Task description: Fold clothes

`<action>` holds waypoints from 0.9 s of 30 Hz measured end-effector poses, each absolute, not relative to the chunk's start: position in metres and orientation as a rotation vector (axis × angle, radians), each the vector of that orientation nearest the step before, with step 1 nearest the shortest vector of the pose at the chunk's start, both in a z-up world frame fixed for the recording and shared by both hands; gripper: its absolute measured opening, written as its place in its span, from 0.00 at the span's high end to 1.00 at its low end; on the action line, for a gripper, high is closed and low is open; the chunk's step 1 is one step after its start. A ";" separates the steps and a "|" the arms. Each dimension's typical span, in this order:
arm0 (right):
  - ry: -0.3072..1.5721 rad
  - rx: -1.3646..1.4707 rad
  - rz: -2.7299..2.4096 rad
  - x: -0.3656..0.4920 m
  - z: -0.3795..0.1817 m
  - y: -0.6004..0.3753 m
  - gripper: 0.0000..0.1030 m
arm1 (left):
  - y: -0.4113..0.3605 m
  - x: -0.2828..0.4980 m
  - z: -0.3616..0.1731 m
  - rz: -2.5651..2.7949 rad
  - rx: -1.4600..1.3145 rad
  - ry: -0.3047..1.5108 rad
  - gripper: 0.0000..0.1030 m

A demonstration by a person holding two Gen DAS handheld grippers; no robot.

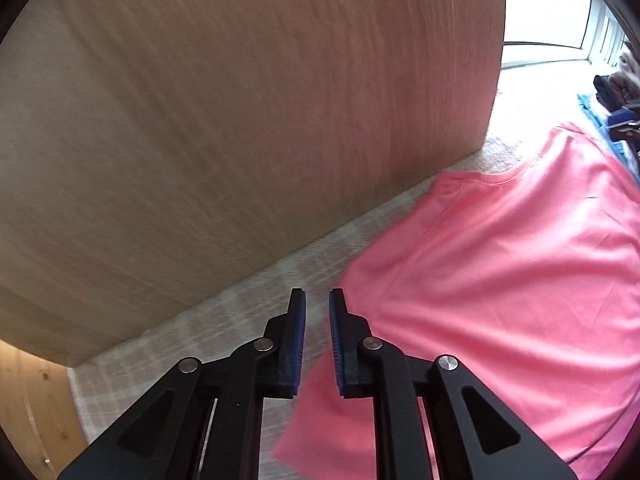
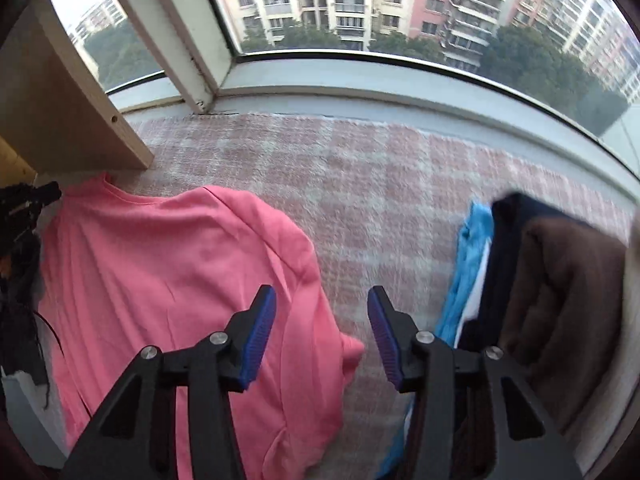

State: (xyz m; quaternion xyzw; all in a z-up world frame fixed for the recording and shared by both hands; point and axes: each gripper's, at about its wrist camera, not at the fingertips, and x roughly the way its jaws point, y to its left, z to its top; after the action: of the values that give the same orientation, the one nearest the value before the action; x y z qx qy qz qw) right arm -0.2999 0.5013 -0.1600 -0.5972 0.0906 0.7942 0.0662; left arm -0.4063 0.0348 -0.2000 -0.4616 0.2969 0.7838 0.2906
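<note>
Pink fabric fills most of what you see: the T-shirt (image 1: 500, 280) lies spread on the checked plush blanket (image 2: 380, 200), its collar toward the wooden panel (image 1: 220, 120) that stands along the blanket's edge. From your left wrist view, one sleeve of the shirt reaches down toward the camera and passes under the fingers. Your left gripper (image 1: 317, 312) hovers over the spot where that sleeve edge meets the blanket; its blue-padded fingers stand a narrow gap apart and nothing is caught between them. Your right gripper (image 2: 322, 312) is spread much wider, its blue pads well apart, and it holds nothing either. Its left finger hangs over the shirt's near right side, where the cloth is bunched and rumpled, while its right finger hangs over bare blanket. Just beside that right finger sits a pile of other clothes (image 2: 560, 280): a bright blue piece at the pile's left edge, then something dark navy, then a brown garment on top. Beyond the blanket runs the window sill (image 2: 360, 96), with apartment blocks and trees outside the glass. Whether either gripper touches the cloth below it, you cannot tell from these views.
</note>
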 end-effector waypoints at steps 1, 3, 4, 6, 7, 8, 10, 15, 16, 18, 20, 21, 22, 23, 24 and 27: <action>0.262 -1.799 2.380 -0.294 -0.161 0.497 0.54 | 0.031 -0.402 -0.198 2.093 -1.219 0.806 0.88; 0.240 -1.796 2.351 -0.281 -0.162 0.490 0.54 | 0.026 -0.393 -0.194 2.085 -1.203 0.816 0.87; 0.230 -1.795 2.336 -0.274 -0.163 0.486 0.54 | 0.024 -0.387 -0.192 2.077 -1.196 0.818 0.87; 0.223 -1.803 2.306 -0.265 -0.166 0.479 0.54 | 0.023 -0.375 -0.191 2.058 -1.173 0.845 0.87; 0.256 -1.818 2.296 -0.266 -0.169 0.477 0.54 | 0.023 -0.369 -0.192 2.055 -1.159 0.861 0.86; 0.299 -1.815 2.294 -0.266 -0.171 0.478 0.54 | 0.023 -0.365 -0.192 2.051 -1.150 0.868 0.86; 0.503 -1.782 2.305 -0.267 -0.169 0.494 0.54 | 0.018 -0.357 -0.190 2.045 -1.143 0.842 0.85; 0.428 -1.947 2.202 -0.285 -0.172 0.514 0.75 | 0.093 -0.370 -0.181 2.020 -1.128 0.826 0.80; 0.426 -1.964 2.180 -0.286 -0.173 0.514 0.75 | 0.118 -0.376 -0.177 2.017 -1.124 0.830 0.80; 0.421 -1.983 2.144 -0.287 -0.174 0.515 0.75 | 0.165 -0.381 -0.163 2.018 -1.115 0.842 0.80; 0.440 -1.974 2.129 -0.288 -0.176 0.517 0.75 | 0.165 -0.380 -0.162 2.011 -1.118 0.834 0.80; 0.443 -1.969 2.123 -0.288 -0.176 0.518 0.75 | 0.164 -0.377 -0.160 2.011 -1.119 0.833 0.80; 0.437 -1.963 2.116 -0.288 -0.178 0.518 0.75 | 0.159 -0.372 -0.154 2.009 -1.119 0.832 0.80; 0.420 -1.953 2.111 -0.288 -0.179 0.518 0.76 | 0.146 -0.362 -0.143 2.006 -1.122 0.834 0.80; 0.404 -1.938 2.105 -0.288 -0.180 0.518 0.79 | 0.144 -0.359 -0.145 2.002 -1.124 0.835 0.80; 0.432 -1.896 2.093 -0.285 -0.182 0.523 0.87 | 0.143 -0.356 -0.144 1.984 -1.120 0.841 0.80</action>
State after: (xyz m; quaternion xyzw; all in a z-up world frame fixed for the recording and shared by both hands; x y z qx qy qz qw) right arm -0.2847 0.5231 -0.1817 -0.6569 0.1498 0.7252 0.1420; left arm -0.3562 0.1432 -0.1439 -0.4323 0.3244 0.7656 0.3489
